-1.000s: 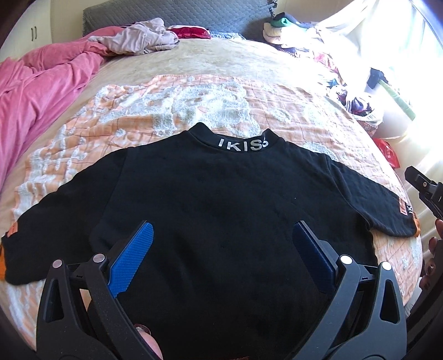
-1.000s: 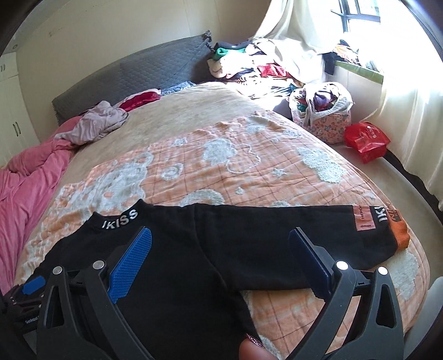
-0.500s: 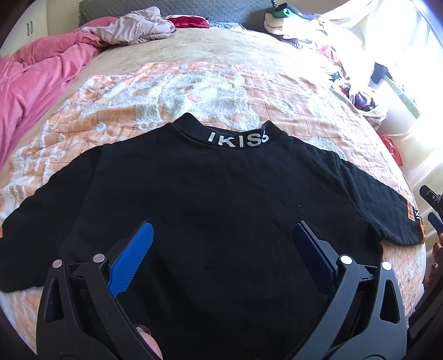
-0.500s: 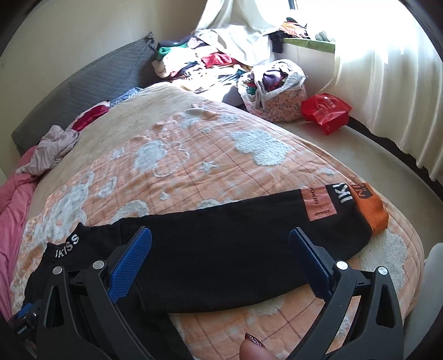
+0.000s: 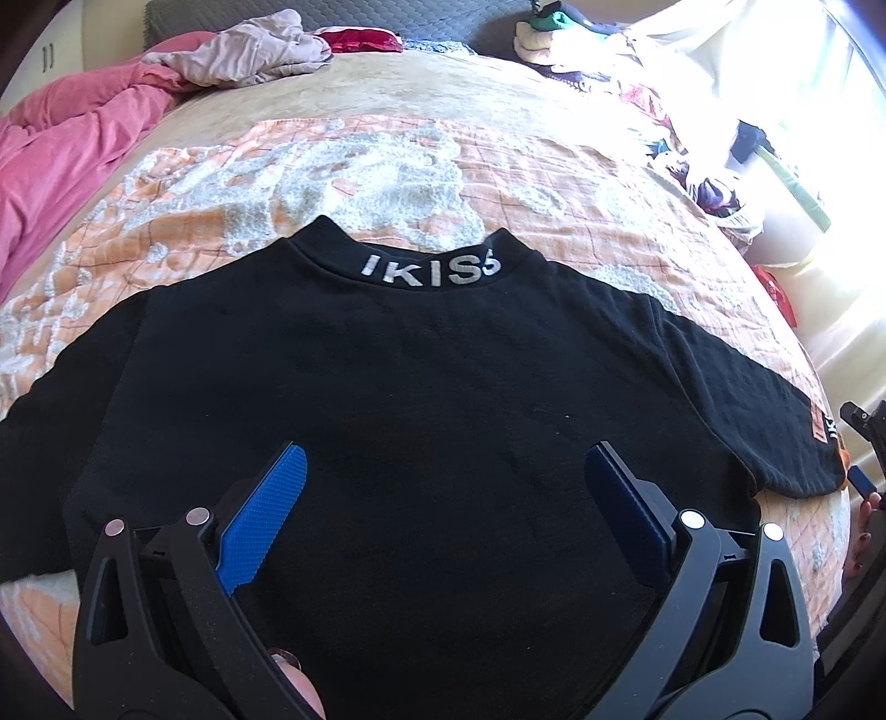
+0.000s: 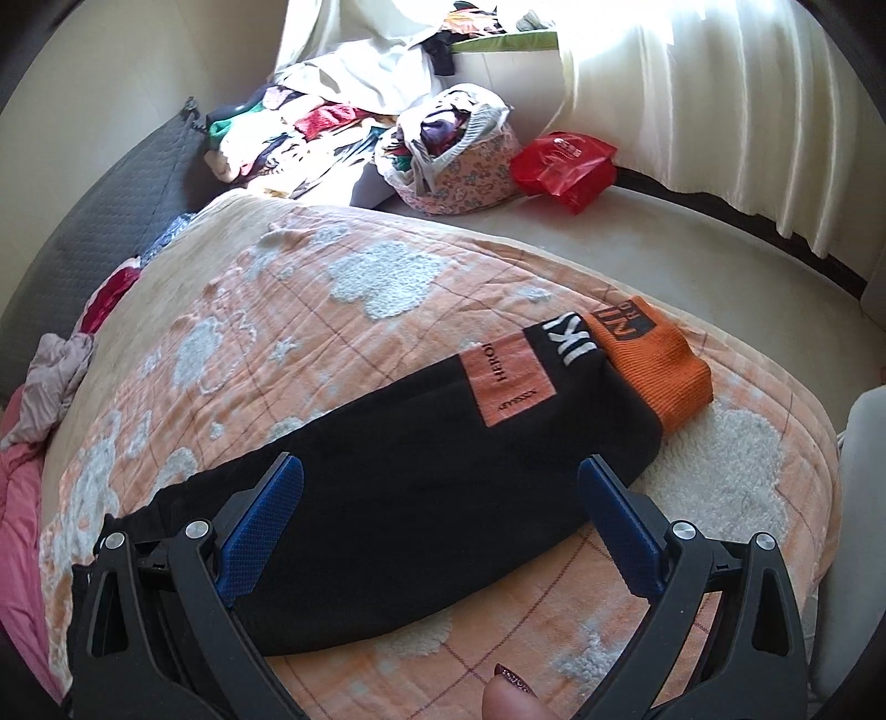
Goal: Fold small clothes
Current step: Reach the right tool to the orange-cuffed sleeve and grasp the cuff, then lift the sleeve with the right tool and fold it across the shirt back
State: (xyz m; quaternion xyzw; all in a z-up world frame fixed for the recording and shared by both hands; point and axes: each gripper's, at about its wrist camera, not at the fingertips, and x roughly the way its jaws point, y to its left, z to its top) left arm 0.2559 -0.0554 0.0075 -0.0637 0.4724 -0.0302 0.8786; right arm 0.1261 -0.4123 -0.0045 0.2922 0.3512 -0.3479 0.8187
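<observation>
A small black sweater [image 5: 432, 387] with "IKISS" on its collar [image 5: 432, 271] lies flat on the bed, sleeves spread out to both sides. My left gripper [image 5: 443, 476] is open and empty above the sweater's lower body. My right gripper [image 6: 440, 487] is open and empty above the right sleeve [image 6: 443, 454], which ends in an orange cuff [image 6: 659, 365] with an orange patch [image 6: 506, 382]. The right gripper also shows at the right edge of the left wrist view [image 5: 864, 443].
The bed has an orange and white quilt [image 5: 387, 166]. A pink duvet [image 5: 61, 149] and loose clothes [image 5: 249, 50] lie at the far left. A pile of clothes [image 6: 288, 133], a filled fabric basket [image 6: 454, 160] and a red bag [image 6: 565, 160] sit on the floor by the curtain.
My right gripper has swung right along the sleeve toward the orange cuff. My left gripper has moved a little closer over the sweater's body. Both stay open.
</observation>
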